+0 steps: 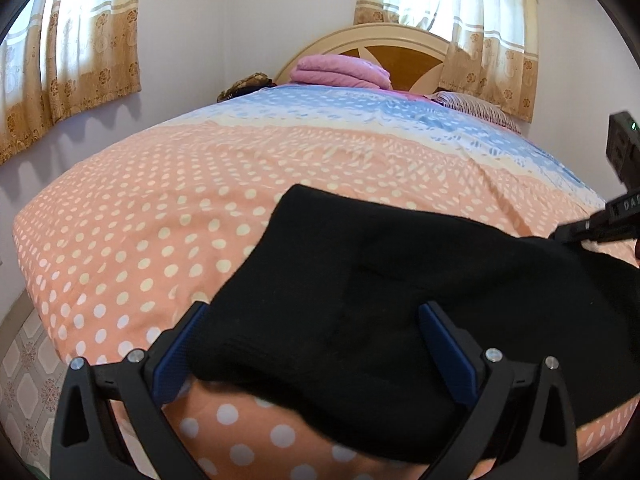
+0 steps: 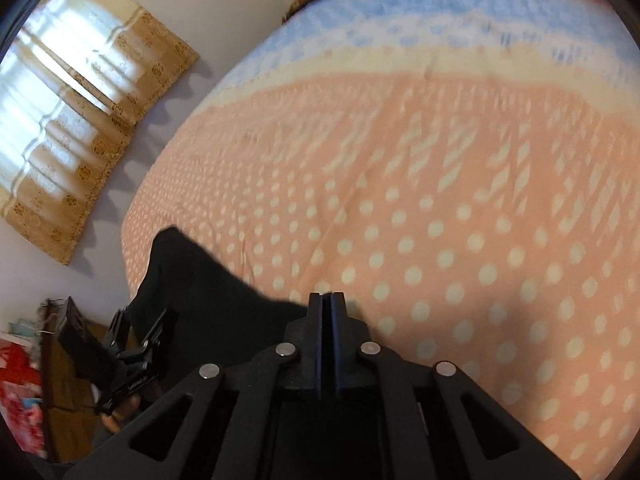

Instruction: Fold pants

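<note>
Peach bedspread: polka-dotted bed [image 1: 132, 216] fills both views, fading to cream and blue bands toward the headboard [image 1: 384, 46].
Pants: black pants [image 1: 380, 280] lie bunched at the near edge of the bed, one end draped across the left gripper's fingers, the far end running off toward the right gripper.
Left gripper: left gripper [image 1: 314, 344] has its blue-padded fingers spread wide, cloth lying over and between them. Not clamped, I'd say!
Right gripper: right gripper [image 2: 327, 304] has its fingers pressed together, right at the edge of the black cloth. Whether any fabric is pinched between them, I cannot tell.
Step in hand: looks like an early fold, both grippers working opposite ends of the garment to lay it out or bring it over.
Next move: the left needs to close on the cloth before anything lifts; then both ends carry over together so the edges meet.
Around: curtains [image 1: 76, 52] on the left wall, pink folded blanket [image 1: 340, 72] up by the headboard, striped pillow [image 1: 476, 106] beside it, all well apart from the pants.
In the way: nothing close; the open bedspread beyond is free. The main risk is cloth slipping off those spread fingers.
</note>
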Tool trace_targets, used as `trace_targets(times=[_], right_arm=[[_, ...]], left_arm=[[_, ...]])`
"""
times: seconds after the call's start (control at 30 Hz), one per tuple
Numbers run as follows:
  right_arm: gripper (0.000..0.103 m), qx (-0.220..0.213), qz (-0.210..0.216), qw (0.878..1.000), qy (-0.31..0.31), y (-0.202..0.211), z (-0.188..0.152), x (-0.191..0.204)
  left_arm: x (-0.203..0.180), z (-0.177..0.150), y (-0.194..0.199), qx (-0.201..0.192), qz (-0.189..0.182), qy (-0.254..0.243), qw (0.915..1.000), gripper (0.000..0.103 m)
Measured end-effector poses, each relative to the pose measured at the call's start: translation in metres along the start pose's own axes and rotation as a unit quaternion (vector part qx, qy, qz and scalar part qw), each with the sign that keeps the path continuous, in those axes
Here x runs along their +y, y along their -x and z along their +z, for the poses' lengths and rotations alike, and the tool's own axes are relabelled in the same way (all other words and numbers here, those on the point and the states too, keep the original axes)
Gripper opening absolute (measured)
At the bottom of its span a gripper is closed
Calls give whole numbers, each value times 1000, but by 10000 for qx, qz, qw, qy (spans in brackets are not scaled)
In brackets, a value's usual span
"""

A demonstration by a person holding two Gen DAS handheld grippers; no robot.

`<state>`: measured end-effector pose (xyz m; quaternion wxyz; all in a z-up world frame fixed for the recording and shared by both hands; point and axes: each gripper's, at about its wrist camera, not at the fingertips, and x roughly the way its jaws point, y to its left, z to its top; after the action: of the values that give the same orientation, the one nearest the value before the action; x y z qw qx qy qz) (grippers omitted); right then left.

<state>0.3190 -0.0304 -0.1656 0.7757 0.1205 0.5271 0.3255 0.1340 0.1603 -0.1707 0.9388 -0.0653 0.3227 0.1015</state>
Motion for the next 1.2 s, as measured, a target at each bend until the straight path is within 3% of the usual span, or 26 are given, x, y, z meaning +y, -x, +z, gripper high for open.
trace_targets(times=[0.07,0.23,0.37,0.43,0.5,0.6,0.7,0.77,0.9,1.13,1.2], right_arm=[[2,-198,-52,9998,-51,4,6,0],[2,-39,-334,9994,65,-17,4,-10],[4,-271,-322,9991,1,6,-4,-17],[11,-472,-390,9981,19,32,-13,-23],[41,-697,-457,9965,17,65,-26,-35],[44,-1018,-515,9932,-248,117,-55,-63],[44,-1351,-945,9851,-485,175,-97,-94],[44,-1558,-1317,9765,-690,214,-130,-117],[44,-1839,-2553,9421,-1159,289,-195,-166],[44,-2493,-3571,8694,-2336,397,-273,-245],[44,-2493,-3672,8589,-2557,412,-283,-264]], left_arm=[[1,1,-1,-27,53,-39,10000,103],[0,-3,-1,-112,51,6,9999,103],[-2,1,6,-108,171,-60,9998,103],[-7,3,13,-208,270,-136,9993,103],[-14,7,23,-357,304,-223,9987,103],[-27,13,33,-474,174,-326,9982,103],[-48,15,41,-522,-35,-574,9970,103],[-65,14,44,-506,-222,-800,9953,103],[-88,14,43,-451,-389,-1092,9922,103],[-114,12,29,-292,-407,-1255,9908,103],[-117,10,24,-235,-373,-1237,9913,103]])
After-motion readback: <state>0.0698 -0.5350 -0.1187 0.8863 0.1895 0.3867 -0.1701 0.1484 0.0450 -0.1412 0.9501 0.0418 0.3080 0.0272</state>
